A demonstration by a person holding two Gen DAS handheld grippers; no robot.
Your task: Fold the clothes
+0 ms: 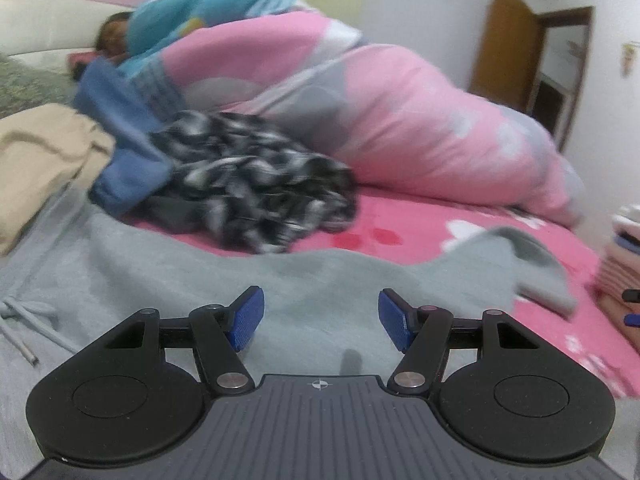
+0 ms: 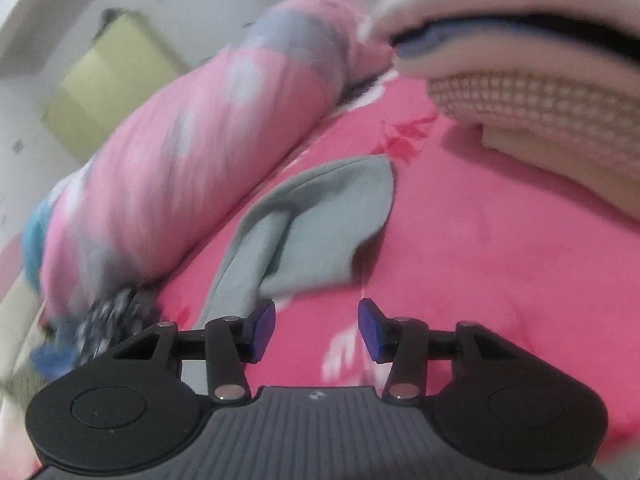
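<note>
Right now both tools hang over a bed [image 1: 400, 216] covered with a bright pink flowered sheet. In the left wrist view the left tool [image 1: 321, 318] has its blue pads [image 1: 246, 318] standing well apart with nothing between them; beneath them lies the pale grey-green garment [image 1: 240, 280], spread flat across the lower half of the picture. One part of it runs out toward 3 o'clock, where its end [image 1: 536, 264] is turned up off the sheet. Two light drawstrings [image 1: 20, 320] trail at 9 o'clock.

Past the garment, at 12 o'clock, sits a crumpled black-and-white patterned cloth [image 1: 248, 184], touching a blue cloth [image 1: 124, 148] at 10 o'clock and a beige one [image 1: 44, 160] at 9 o'clock. A rolled pink, grey and blue quilt [image 1: 400, 112] lies behind them. A stack of folded clothes [image 1: 624, 256] shows at the 3 o'clock edge.

In the right wrist view, which is motion-blurred, the right tool [image 2: 316, 330] also has its pads parted and empty, over bare pink sheet. The garment's grey-green end [image 2: 320, 216] lies just beyond the left pad, at 12 o'clock, wrinkled and not gripped. The folded stack [image 2: 520, 80] fills 2 o'clock; the quilt [image 2: 180, 160] runs along 10 o'clock.
</note>
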